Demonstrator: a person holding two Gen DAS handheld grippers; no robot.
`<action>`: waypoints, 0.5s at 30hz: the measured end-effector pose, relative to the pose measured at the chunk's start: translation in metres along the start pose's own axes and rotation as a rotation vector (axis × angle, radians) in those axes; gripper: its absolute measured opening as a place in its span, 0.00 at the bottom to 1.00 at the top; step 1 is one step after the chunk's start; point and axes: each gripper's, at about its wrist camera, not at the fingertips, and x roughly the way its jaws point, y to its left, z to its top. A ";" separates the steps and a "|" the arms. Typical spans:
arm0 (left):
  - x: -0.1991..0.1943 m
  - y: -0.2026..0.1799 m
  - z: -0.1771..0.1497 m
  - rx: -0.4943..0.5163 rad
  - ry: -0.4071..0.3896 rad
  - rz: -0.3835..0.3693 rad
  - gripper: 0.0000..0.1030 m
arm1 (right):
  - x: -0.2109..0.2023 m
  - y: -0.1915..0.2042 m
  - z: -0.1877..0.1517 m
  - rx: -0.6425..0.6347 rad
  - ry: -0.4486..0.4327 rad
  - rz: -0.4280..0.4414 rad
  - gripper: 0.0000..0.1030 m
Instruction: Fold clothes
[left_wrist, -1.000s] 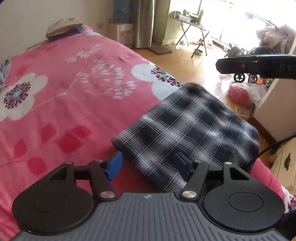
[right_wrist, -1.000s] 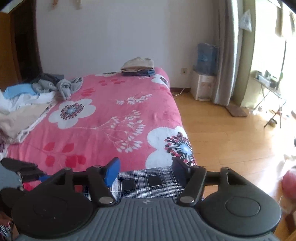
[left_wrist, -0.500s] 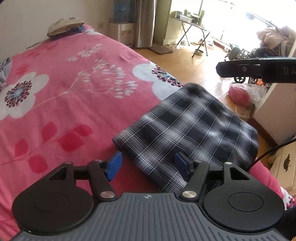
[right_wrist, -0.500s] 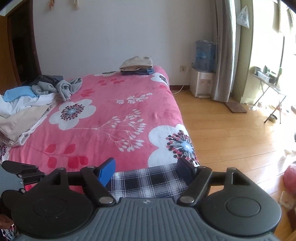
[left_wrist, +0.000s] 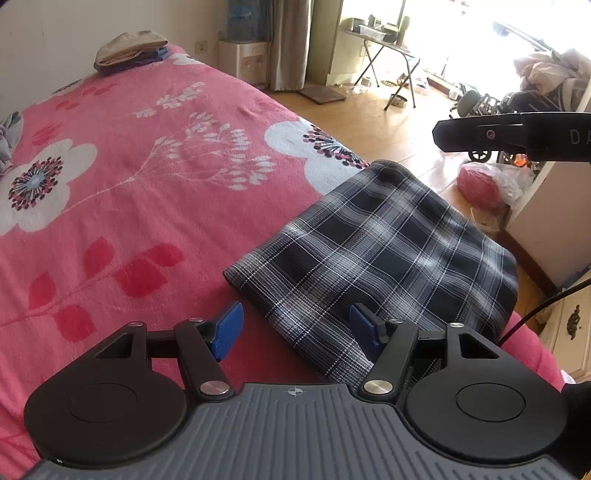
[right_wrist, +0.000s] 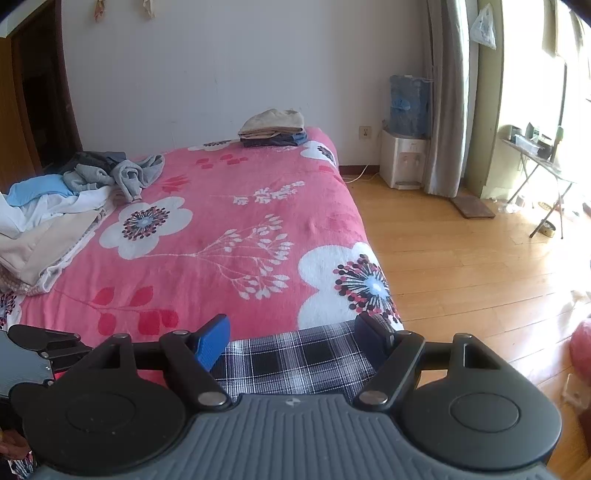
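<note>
A folded black-and-white plaid garment (left_wrist: 388, 254) lies flat at the near corner of the pink flowered bed (left_wrist: 147, 192). My left gripper (left_wrist: 295, 326) hovers over its near left corner, open, one blue pad on each side of the cloth edge, not pressing. In the right wrist view the plaid garment (right_wrist: 295, 360) shows just beyond my right gripper (right_wrist: 291, 343), which is open with nothing held. The right gripper's black body (left_wrist: 517, 136) pokes into the left wrist view at upper right.
A stack of folded clothes (right_wrist: 273, 127) sits at the bed's far end. A heap of unfolded clothes (right_wrist: 55, 206) covers the bed's left side. Wooden floor (right_wrist: 461, 258), a water dispenser (right_wrist: 406, 147), a folding table (right_wrist: 535, 162) and a red bag (left_wrist: 480, 184) lie to the right.
My right gripper's jaws have spread wider over the plaid garment. The left gripper has stayed as it was.
</note>
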 end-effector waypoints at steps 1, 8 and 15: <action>0.000 0.000 0.000 0.000 0.001 0.000 0.62 | 0.000 0.000 0.000 0.000 0.000 0.001 0.75; 0.001 -0.001 -0.001 0.002 0.006 -0.004 0.62 | 0.001 0.001 -0.001 0.002 0.005 0.005 0.75; 0.002 -0.001 0.000 0.000 0.009 -0.005 0.62 | 0.001 0.002 -0.001 0.002 0.008 0.007 0.75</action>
